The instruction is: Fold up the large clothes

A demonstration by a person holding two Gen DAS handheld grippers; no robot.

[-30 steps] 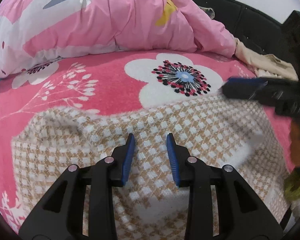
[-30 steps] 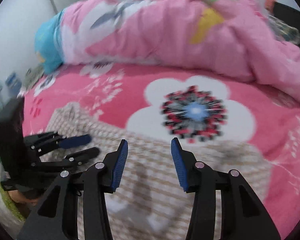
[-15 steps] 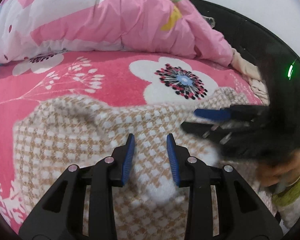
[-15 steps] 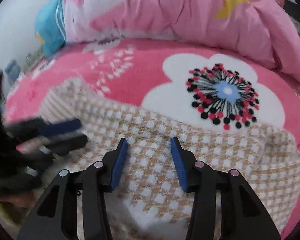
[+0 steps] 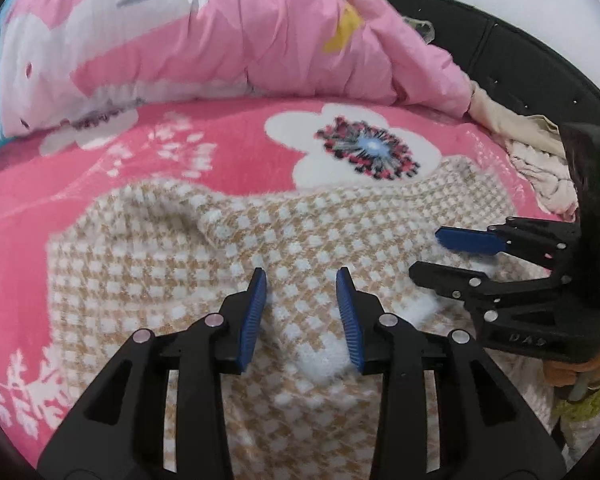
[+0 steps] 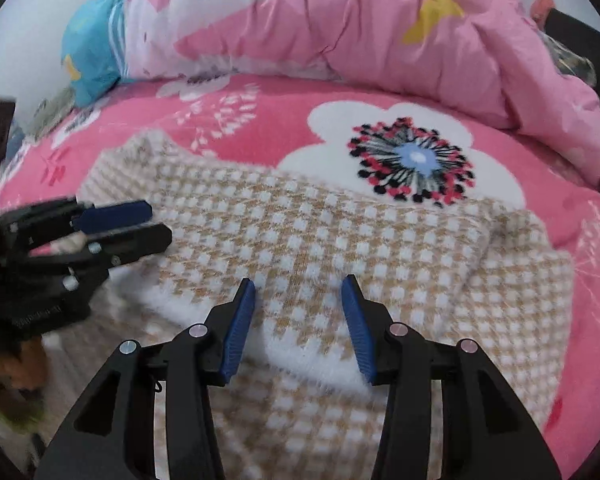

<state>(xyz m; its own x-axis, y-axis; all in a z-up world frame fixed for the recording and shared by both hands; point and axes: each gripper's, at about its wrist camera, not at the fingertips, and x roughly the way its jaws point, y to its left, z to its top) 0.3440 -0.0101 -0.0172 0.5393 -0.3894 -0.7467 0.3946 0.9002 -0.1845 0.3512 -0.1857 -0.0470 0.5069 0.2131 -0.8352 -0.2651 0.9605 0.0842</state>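
A tan and white checked knit garment (image 5: pixel 228 256) lies spread on the pink flowered bed cover, with a folded layer and a white edge near the front; it also shows in the right wrist view (image 6: pixel 320 236). My left gripper (image 5: pixel 301 280) is open and empty just above the garment's middle. My right gripper (image 6: pixel 299 286) is open and empty over the white folded edge. The right gripper shows at the right of the left wrist view (image 5: pixel 432 254), and the left gripper at the left of the right wrist view (image 6: pixel 158 222).
A bunched pink quilt (image 5: pixel 236 36) lies along the back of the bed. Beige and pale clothes (image 5: pixel 536 152) are piled at the right by a black headboard (image 5: pixel 512 56). A blue pillow (image 6: pixel 88 56) sits at the back left.
Both grippers have come lower and closer over the garment. The right gripper moved from the garment's far right corner toward its middle beside the left one. Both stayed open.
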